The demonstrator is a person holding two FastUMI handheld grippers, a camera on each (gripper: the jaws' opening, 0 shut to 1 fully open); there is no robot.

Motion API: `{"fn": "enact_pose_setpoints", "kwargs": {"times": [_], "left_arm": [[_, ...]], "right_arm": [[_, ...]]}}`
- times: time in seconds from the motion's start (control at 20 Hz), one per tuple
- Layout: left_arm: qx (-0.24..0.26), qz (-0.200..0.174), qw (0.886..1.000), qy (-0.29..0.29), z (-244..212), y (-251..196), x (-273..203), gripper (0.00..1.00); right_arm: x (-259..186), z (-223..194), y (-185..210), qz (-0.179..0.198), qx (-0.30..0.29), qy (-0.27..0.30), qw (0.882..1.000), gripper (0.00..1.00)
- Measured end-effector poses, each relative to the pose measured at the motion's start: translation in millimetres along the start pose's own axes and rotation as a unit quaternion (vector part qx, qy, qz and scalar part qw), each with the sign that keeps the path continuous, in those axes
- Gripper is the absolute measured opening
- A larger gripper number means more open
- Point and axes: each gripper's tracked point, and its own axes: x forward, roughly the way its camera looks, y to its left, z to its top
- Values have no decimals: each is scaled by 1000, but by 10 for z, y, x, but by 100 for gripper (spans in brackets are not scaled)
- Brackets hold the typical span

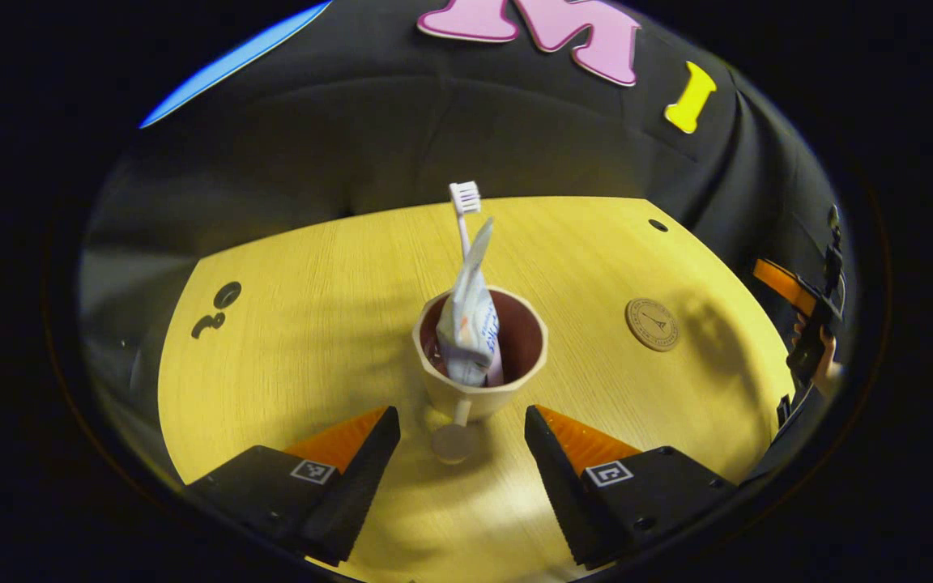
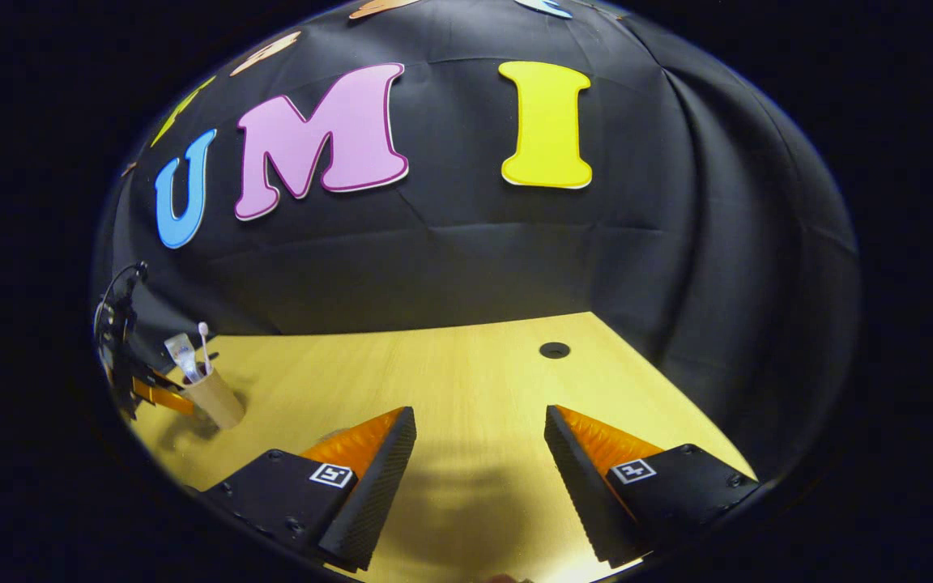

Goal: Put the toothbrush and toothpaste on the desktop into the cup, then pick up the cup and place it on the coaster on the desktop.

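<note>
A: Looking along the left gripper view first, what did you make of it?

B: The left gripper (image 1: 462, 441) stood with its jaws spread wide, grasping nothing. The cup (image 1: 480, 356) sat on the table (image 1: 288, 356) just ahead of the gap between its fingers, apart from both. The toothbrush (image 1: 463, 212) stood in the cup, bristles up, and the toothpaste (image 1: 469, 320) leaned in beside it.

A: So the loading step was done?

B: I judged so. The step in hand looked like picking up the cup. The coaster (image 1: 652, 324) lay flat, well off to the cup's right, with nothing on it.

A: What would the next move need?

B: Easing forward so the fingers flank the cup's wall, then closing firmly without tipping the tall contents.

A: And the right gripper view?

B: The right gripper (image 2: 480, 461) also hung released, holding nothing, above bare table. Far off at the left edge the cup, with the brush and tube in it, showed small, the other gripper just behind it.

A: Any writing?

B: The tube carried print, and the coaster an embossed mark, both too small to read.
</note>
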Motion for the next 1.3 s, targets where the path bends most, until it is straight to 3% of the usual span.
{"fn": "enact_pose_setpoints", "kwargs": {"times": [0.2,0.25,0.3,0.4,0.6,0.8,1.0,1.05,1.1,1.3], "left_arm": [[-25,-25,999,36,-11,-68,78,81],[-38,-32,998,45,-36,-101,98,65],[-42,-31,997,48,-30,-109,108,65],[-44,-24,997,55,-39,-136,108,60],[-52,24,996,61,-55,-164,123,32],[-84,75,993,46,-32,-183,137,26],[-134,88,987,23,-59,-171,155,19],[-144,88,985,20,-60,-209,139,23],[-151,86,985,17,-54,-224,127,17],[-149,86,985,6,-105,-275,39,14]], "right_arm": [[-245,-38,-329,-21,-4,16,1000,98],[-321,-68,-405,-26,3,24,999,98],[-387,-113,-473,-31,9,34,999,98],[-524,-165,-613,-48,15,48,998,98],[-769,-118,-713,-62,41,60,995,98],[-943,52,-692,-63,70,56,994,98],[-1072,160,-637,-60,60,44,995,98],[-1099,141,-612,-58,59,47,995,98],[-1125,121,-591,-55,60,50,995,98],[-1183,59,-493,-46,54,54,996,98]]}}
